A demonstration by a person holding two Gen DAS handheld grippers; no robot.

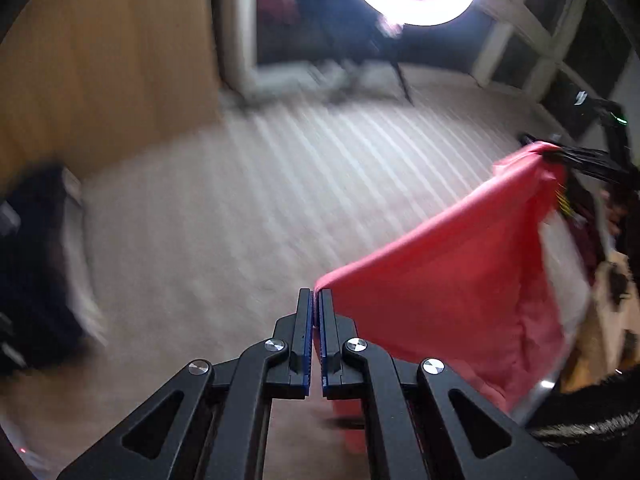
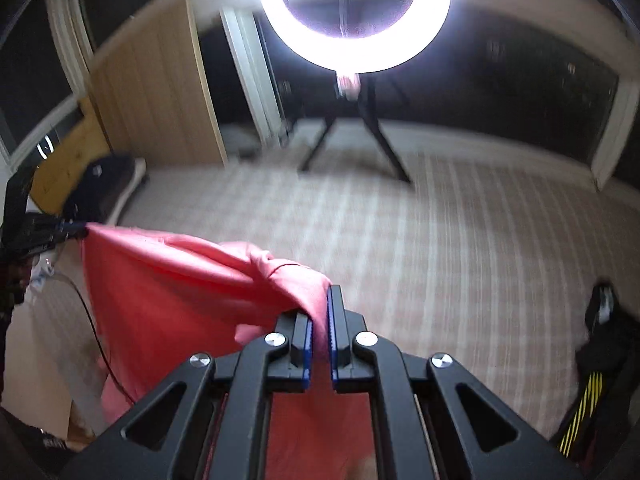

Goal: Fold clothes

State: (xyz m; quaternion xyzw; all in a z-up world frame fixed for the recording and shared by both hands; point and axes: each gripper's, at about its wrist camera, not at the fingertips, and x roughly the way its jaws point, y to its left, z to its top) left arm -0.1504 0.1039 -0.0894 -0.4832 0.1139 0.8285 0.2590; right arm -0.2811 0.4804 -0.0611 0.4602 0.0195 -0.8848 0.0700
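A coral-pink garment (image 1: 460,264) hangs stretched in the air between my two grippers. My left gripper (image 1: 315,300) is shut on one corner of it. In the left wrist view the cloth runs up to the right, where my right gripper (image 1: 560,158) pinches the other corner. In the right wrist view my right gripper (image 2: 320,304) is shut on a bunched fold of the garment (image 2: 180,284). The cloth spans left to my left gripper (image 2: 76,232), which grips its far corner. The lower part of the garment drops below both grippers.
A pale striped bed surface (image 2: 460,240) lies below. A lit ring light (image 2: 354,12) on a black tripod (image 2: 360,136) stands at the far edge. A wooden wardrobe (image 2: 156,104) stands at left. Dark clothes (image 2: 600,360) lie at the right, more dark items (image 1: 32,264) at the left.
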